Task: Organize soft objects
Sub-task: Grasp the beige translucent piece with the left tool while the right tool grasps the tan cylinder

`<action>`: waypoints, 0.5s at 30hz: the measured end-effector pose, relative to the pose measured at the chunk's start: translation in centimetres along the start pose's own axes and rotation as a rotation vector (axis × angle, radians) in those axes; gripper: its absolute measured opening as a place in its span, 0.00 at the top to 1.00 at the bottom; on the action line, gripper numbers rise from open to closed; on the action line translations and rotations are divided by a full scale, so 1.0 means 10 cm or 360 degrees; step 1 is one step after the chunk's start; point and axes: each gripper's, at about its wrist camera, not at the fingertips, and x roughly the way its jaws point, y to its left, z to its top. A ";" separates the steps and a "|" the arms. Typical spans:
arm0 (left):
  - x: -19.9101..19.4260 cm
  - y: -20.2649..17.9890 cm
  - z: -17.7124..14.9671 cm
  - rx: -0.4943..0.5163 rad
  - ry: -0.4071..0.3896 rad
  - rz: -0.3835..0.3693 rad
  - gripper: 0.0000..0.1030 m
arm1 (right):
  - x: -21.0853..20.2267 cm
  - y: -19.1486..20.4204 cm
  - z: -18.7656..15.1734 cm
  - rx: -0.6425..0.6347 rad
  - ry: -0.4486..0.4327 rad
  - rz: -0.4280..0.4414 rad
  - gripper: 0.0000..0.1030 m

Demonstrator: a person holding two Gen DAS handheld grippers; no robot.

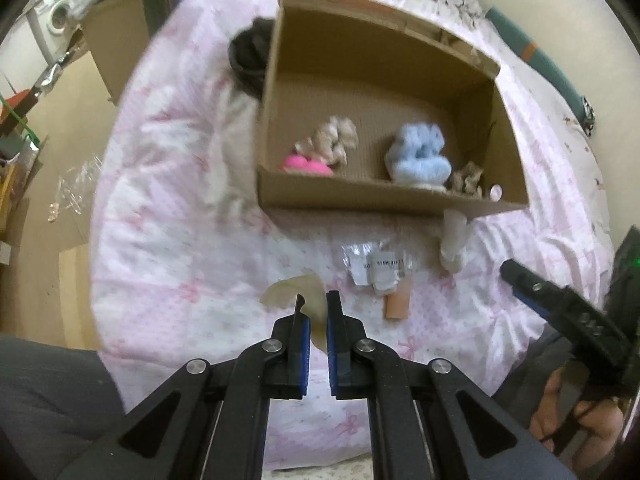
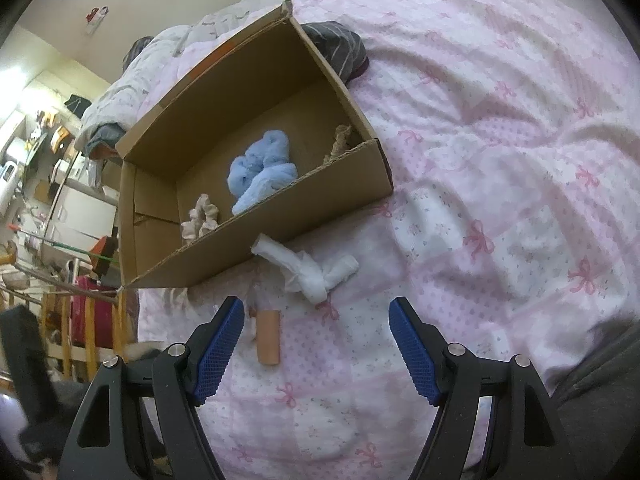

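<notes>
Beige cloth [image 1: 316,304] pinched in the closed left fingers [image 1: 318,320] — right fingers [image 2: 316,344] wide open, empty.

Place: a lived-in home bedroom; cluttered at its edges
Bed: a quilt [image 2: 500,152] with pink bows and patchwork squares filled the near and right of both views; a grey-patterned duvet [image 2: 132,80] lay bunched at the far end
Laundry: a white front-loading washing machine [image 1: 56,16] stood at the far left
Storage: cardboard sheets [image 1: 112,40] leaned by the bed; crowded shelves [image 2: 36,140] lined the far left wall
Floor: pale wood-look flooring [image 1: 52,184] ran along the left
</notes>
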 end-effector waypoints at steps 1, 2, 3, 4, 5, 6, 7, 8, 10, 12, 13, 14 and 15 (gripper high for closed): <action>-0.05 0.02 0.01 -0.0006 -0.0013 0.0001 0.94 | 0.00 0.01 -0.01 -0.0011 0.0001 -0.0008 0.23; -0.09 0.05 0.04 -0.0018 -0.0018 -0.0001 0.94 | 0.00 0.02 -0.01 -0.0022 0.0001 -0.0016 0.23; -0.12 0.06 0.05 -0.0028 -0.0019 -0.0007 0.94 | 0.00 0.03 -0.01 -0.0032 0.0000 -0.0020 0.23; -0.15 0.08 0.05 -0.0035 -0.0022 -0.0011 0.94 | 0.00 0.03 -0.02 -0.0041 0.0001 -0.0023 0.23; -0.17 0.12 0.08 -0.0040 -0.0030 -0.0011 0.94 | 0.01 0.04 -0.02 -0.0049 0.0005 -0.0023 0.23; -0.19 0.12 0.09 -0.0038 -0.0042 -0.0006 0.94 | 0.02 0.05 -0.03 -0.0056 0.0012 -0.0012 0.23; -0.16 0.11 0.08 -0.0032 -0.0053 0.0002 0.94 | 0.04 0.06 -0.03 -0.0064 0.0036 0.0022 0.23; -0.17 0.12 0.09 -0.0029 -0.0068 0.0011 0.94 | 0.07 0.08 -0.04 -0.0075 0.0080 0.0072 0.23; -0.17 0.18 0.07 -0.0046 -0.0070 0.0006 0.94 | 0.13 0.12 -0.07 -0.0106 0.0135 0.0123 0.23; -0.13 0.21 0.04 -0.0060 -0.0072 0.0030 0.93 | 0.16 0.18 -0.11 -0.0162 0.0167 0.0119 0.23; -0.10 0.21 0.04 -0.0063 -0.0073 0.0043 0.93 | 0.18 0.20 -0.12 -0.0181 0.0177 0.0119 0.23; -0.08 0.22 0.03 -0.0076 -0.0070 0.0052 0.93 | 0.19 0.22 -0.13 -0.0195 0.0188 0.0121 0.23; -0.06 0.24 0.02 -0.0106 -0.0060 0.0033 0.93 | 0.21 0.23 -0.13 -0.0204 0.0197 0.0121 0.23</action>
